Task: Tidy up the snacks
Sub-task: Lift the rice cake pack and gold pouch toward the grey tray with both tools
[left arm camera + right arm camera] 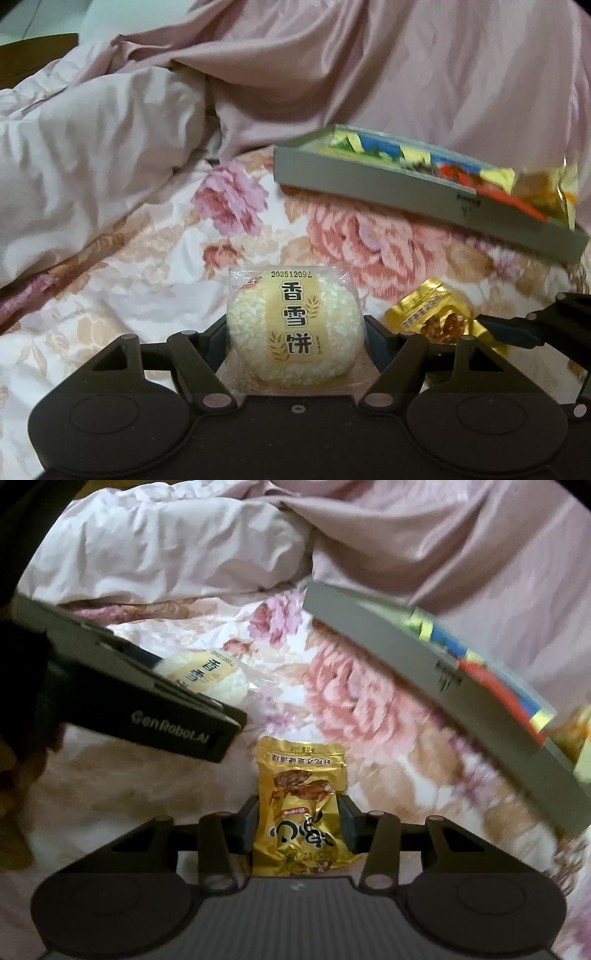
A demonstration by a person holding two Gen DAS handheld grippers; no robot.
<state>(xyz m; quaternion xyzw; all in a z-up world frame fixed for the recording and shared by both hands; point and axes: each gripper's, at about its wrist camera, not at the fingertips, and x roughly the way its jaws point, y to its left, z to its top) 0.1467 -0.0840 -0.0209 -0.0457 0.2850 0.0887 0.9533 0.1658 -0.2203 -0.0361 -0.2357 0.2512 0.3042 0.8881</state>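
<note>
A round rice cracker (295, 325) in a clear wrapper with a tan label lies on the floral bedsheet. My left gripper (295, 330) is shut on it, one pad against each side. The same cracker (207, 675) shows beside the left gripper's body (147, 709) in the right wrist view. My right gripper (299, 821) is shut on a crumpled gold snack packet (299, 797); that packet (432, 314) lies just right of the cracker. A shallow grey box (388, 184) holding several colourful snack packets sits tilted at the right, beyond both grippers, its wall (406, 653) facing me.
A rumpled pink duvet (110, 147) is heaped at the back and left, close behind the box. The floral sheet (351, 236) lies between the grippers and the box. A dark wooden edge (29, 48) shows at the far upper left.
</note>
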